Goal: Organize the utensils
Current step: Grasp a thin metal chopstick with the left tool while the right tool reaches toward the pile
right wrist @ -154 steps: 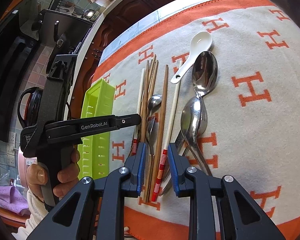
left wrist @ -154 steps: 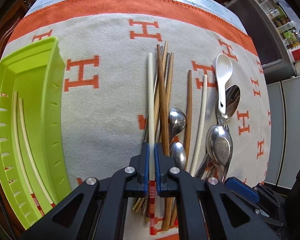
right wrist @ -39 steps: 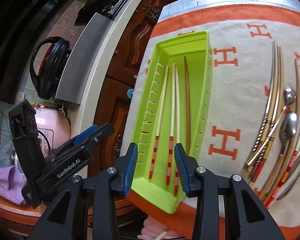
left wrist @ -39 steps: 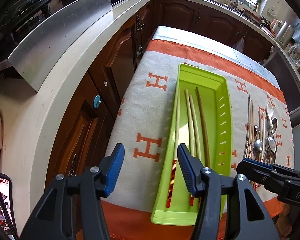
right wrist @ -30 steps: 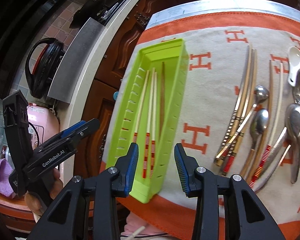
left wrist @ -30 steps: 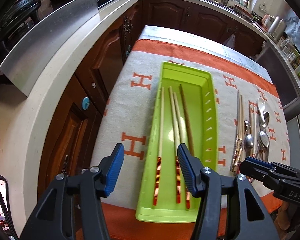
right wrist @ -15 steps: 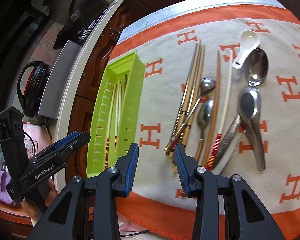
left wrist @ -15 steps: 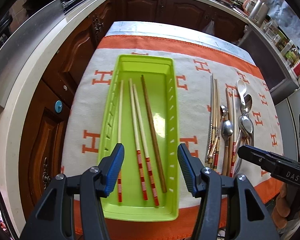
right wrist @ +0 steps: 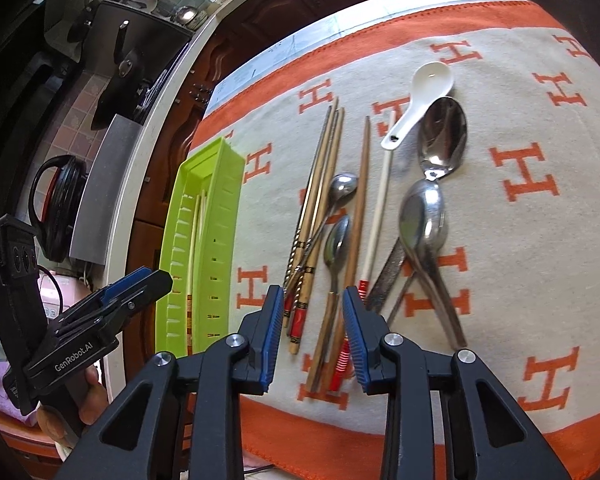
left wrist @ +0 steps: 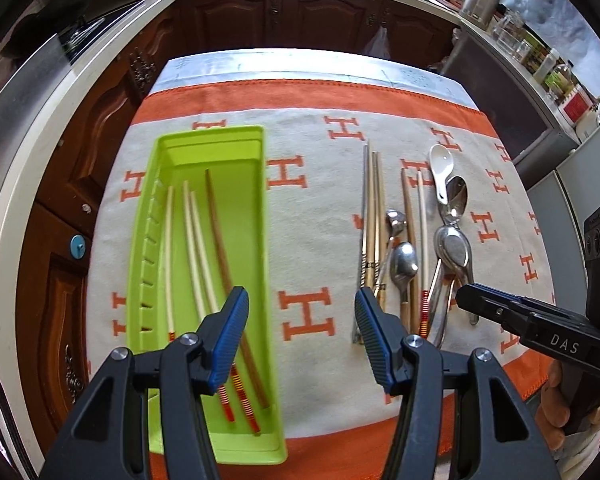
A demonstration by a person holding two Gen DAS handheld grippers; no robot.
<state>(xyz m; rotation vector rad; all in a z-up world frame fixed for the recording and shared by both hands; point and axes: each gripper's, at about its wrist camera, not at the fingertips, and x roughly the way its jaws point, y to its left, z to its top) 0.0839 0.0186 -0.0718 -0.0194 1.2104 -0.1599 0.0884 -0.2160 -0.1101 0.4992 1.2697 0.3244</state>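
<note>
Utensils (right wrist: 340, 216) on orange-bordered H-pattern cloth (left wrist: 312, 216), dark wood kitchen cabinets (left wrist: 320, 12) behind — both grippers' fingers apart, empty, right's just narrowing.

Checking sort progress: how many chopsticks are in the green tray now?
4 in the green tray: one cream chopstick by the slotted wall, a cream pair mid-tray, a dark brown chopstick rightmost. None looks hidden.

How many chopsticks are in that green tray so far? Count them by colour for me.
Cream chopsticks with red-striped ends: 3
Dark brown chopstick: 1
Total in the green tray: 4
</note>
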